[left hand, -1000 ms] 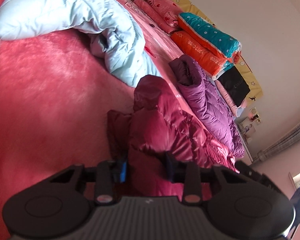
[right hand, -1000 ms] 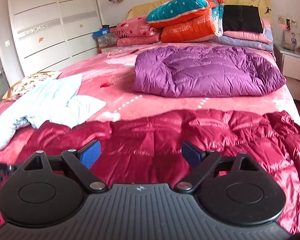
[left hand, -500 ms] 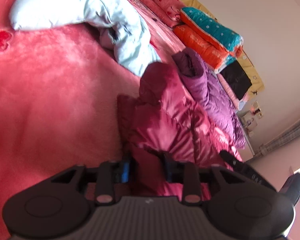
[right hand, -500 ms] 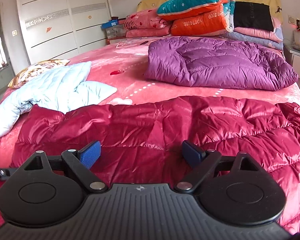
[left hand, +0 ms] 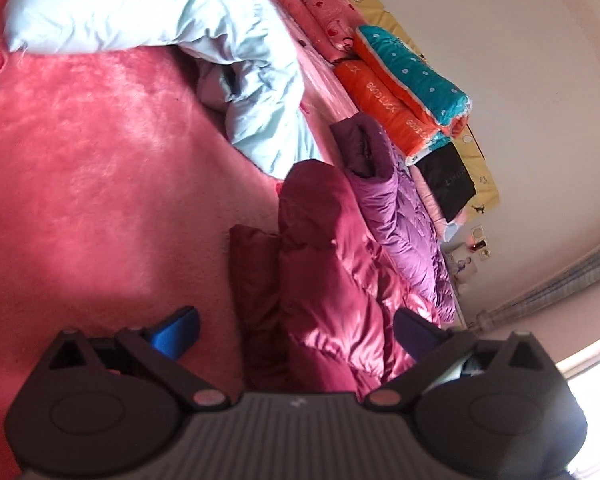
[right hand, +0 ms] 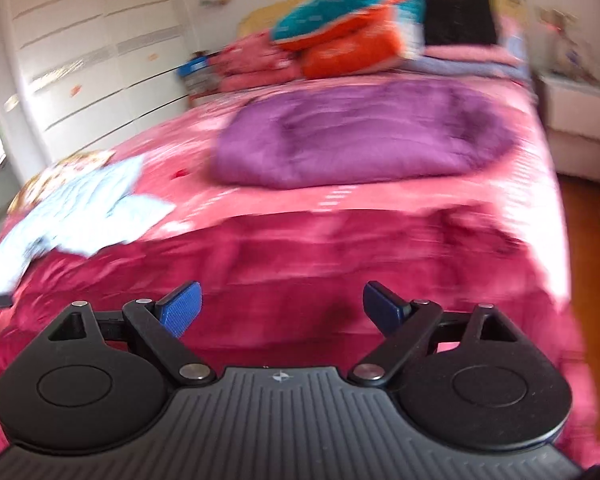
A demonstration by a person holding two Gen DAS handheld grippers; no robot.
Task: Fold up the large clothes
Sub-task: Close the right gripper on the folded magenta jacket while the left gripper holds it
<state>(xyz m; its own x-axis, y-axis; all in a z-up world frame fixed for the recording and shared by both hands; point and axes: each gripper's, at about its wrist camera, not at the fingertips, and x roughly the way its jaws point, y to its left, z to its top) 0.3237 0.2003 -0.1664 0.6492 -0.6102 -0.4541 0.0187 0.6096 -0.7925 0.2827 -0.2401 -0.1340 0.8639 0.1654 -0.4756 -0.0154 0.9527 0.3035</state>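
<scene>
A shiny crimson down jacket (left hand: 320,280) lies across the near part of the pink bed; in the right wrist view the jacket (right hand: 300,264) spreads wide and blurred. My left gripper (left hand: 296,332) sits at the jacket's end with its jaws opening wide; the fabric lies between the blue pads without being pressed. My right gripper (right hand: 282,308) hovers open over the jacket's near edge, nothing between its fingers. A purple down jacket (right hand: 364,132) lies folded further up the bed, and a pale blue jacket (left hand: 204,40) lies crumpled to one side.
Folded quilts in teal and orange (right hand: 340,36) and pink pillows (right hand: 256,64) are stacked at the headboard. A white wardrobe (right hand: 84,48) stands left of the bed, a nightstand (right hand: 576,120) to the right. The pink bedspread (left hand: 80,160) is bare beside the crimson jacket.
My left gripper has spread its jaws and let go of the crimson jacket's edge. The right gripper has swept sideways over the jacket, blurring its view; its jaws stayed open.
</scene>
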